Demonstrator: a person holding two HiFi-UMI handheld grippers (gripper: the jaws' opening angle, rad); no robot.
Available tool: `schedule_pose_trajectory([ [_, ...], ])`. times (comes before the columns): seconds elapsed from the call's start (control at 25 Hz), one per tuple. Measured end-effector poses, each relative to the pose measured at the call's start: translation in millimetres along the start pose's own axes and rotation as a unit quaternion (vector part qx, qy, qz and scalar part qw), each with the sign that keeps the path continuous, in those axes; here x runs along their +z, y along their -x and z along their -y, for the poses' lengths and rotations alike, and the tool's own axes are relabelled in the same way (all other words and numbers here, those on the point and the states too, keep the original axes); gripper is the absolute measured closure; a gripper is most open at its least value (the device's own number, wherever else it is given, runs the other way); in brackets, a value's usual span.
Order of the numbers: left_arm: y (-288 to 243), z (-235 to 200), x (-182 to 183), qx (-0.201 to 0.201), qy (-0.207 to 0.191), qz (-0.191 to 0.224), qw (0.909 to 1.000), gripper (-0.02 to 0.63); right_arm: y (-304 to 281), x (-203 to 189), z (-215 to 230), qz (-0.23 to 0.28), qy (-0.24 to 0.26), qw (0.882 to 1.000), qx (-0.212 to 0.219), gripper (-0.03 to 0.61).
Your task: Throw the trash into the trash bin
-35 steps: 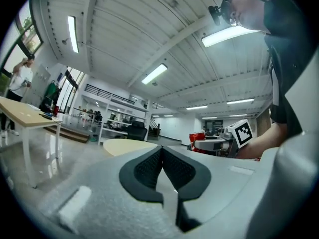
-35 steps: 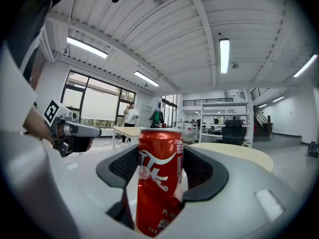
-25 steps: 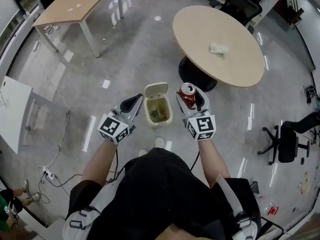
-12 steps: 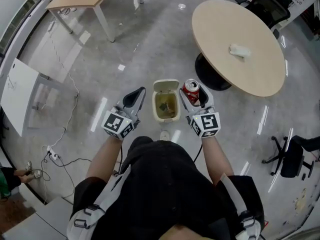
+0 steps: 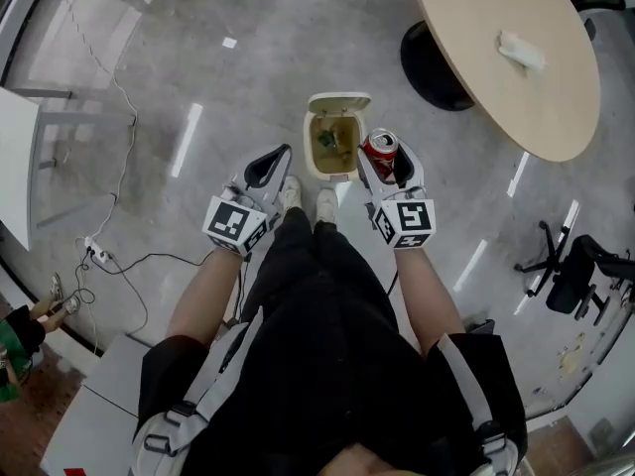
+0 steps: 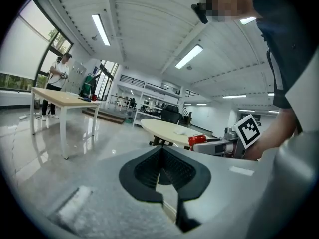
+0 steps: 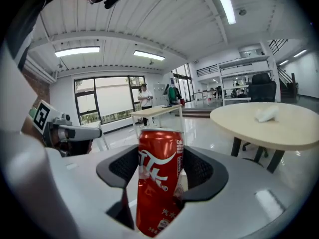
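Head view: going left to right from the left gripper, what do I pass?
left gripper → trash bin → red can, held in the right gripper → round table

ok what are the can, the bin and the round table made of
Can: thin metal, probably aluminium, glossy red print, shiny silver rim.
Bin: looks like matte cream plastic, moulded flip lid.
Round table: pale wood-look top, likely laminate, smooth and even.
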State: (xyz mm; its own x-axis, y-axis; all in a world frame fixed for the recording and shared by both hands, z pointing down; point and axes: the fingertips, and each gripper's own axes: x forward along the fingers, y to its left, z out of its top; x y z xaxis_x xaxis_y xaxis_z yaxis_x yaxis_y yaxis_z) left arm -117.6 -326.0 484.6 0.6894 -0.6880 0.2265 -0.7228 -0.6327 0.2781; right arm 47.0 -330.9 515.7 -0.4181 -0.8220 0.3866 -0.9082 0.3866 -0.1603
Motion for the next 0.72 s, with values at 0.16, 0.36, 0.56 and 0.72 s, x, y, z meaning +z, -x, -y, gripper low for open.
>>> schedule_pose_trajectory([
  [0.16, -6, -12, -39, -0.001, 0.016, -0.037, 0.9992, 0.612, -18, -57, -1, -0.054, -0.009, 0.999, -0.004, 0.295],
  [0.36, -11, -26, -92, -0.001, 0.032, -0.085, 0.9959, 0.612, -36, -121, 2, -0.114, -0.014, 0.993, -0.008, 0.295],
  [0.56, -10, -27, -118, 0.0, 0.08, -0.099, 0.9918, 0.612, -45, -158, 11, -0.137, -0.048, 0.989, -0.025, 0.295],
  [0.72, -12, -29, -122, -0.006, 0.056, -0.106, 0.9928, 0.612, -53, -165, 9, -0.138, -0.06, 0.988, -0.032, 0.295],
])
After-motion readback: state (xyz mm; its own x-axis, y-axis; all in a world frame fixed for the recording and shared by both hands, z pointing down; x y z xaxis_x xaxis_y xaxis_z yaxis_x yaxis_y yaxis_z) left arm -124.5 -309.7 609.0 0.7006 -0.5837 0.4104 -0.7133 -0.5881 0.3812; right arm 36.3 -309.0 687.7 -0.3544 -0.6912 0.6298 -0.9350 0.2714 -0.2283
